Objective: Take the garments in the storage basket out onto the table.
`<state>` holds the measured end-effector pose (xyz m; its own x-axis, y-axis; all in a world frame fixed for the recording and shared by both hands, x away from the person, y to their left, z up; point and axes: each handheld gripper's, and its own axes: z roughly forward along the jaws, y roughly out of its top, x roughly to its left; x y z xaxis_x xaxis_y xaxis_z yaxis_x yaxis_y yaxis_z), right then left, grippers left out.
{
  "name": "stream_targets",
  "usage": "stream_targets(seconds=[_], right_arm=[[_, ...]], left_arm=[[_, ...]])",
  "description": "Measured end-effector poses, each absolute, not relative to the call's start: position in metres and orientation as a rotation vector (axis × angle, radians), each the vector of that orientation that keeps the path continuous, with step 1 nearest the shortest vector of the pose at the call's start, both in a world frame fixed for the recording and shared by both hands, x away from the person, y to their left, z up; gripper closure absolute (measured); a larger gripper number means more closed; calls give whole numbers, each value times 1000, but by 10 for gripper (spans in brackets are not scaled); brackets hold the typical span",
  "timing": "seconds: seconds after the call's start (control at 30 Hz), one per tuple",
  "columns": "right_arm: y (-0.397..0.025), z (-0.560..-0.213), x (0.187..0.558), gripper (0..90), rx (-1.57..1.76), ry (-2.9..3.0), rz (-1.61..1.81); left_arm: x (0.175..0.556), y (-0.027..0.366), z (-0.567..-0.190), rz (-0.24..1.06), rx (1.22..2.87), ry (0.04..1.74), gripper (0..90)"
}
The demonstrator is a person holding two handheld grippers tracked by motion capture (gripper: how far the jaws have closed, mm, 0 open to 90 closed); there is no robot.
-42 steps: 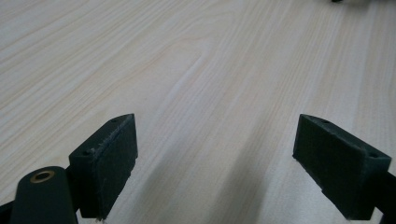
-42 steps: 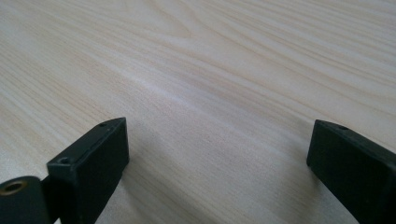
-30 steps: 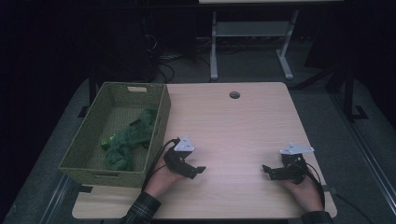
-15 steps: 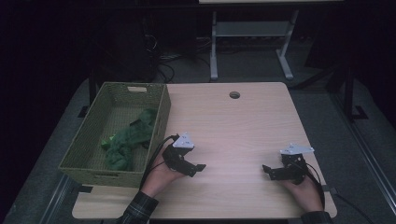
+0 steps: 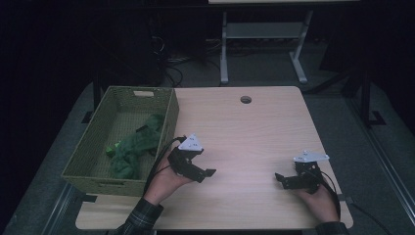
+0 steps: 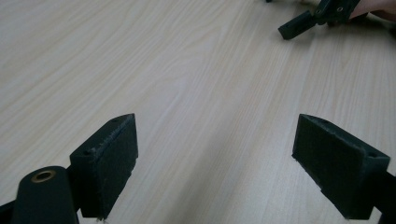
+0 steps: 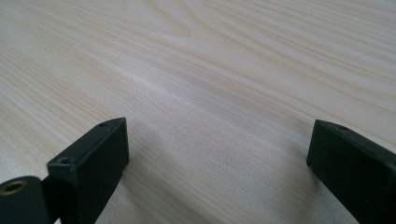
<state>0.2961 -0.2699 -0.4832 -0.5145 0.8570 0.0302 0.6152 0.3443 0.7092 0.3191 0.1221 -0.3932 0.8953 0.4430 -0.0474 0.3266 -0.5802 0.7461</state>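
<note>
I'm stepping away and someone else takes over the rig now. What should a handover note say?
Left gripper: open, empty, low over the light wooden table, beside the basket.
Right gripper: open, empty, near the table's right edge.
Crumpled green cloth: lying inside the olive woven basket at the table's left.
Done: nothing is gripped yet.
Left: probably reach into the basket for the cloth.

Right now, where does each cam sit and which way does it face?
High view: above the person's side, looking forward and down on the table; forearms, left gripper, right gripper, basket.
Left gripper view: along its open jaws at bare wood; right gripper far off.
Right gripper view: along its open jaws at bare wood.
Shared: the tabletop.
</note>
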Motion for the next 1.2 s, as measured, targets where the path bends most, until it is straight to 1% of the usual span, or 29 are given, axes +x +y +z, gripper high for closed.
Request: stream_targets(seconds=[0.63,1.2], right_arm=[[-270,-483,296,52,1302,2263,966],[-270,-483,296,52,1302,2263,966]], left_arm=[[328,137,-361,234,2247,546,137],[340,174,-343,315,2235,634,137]])
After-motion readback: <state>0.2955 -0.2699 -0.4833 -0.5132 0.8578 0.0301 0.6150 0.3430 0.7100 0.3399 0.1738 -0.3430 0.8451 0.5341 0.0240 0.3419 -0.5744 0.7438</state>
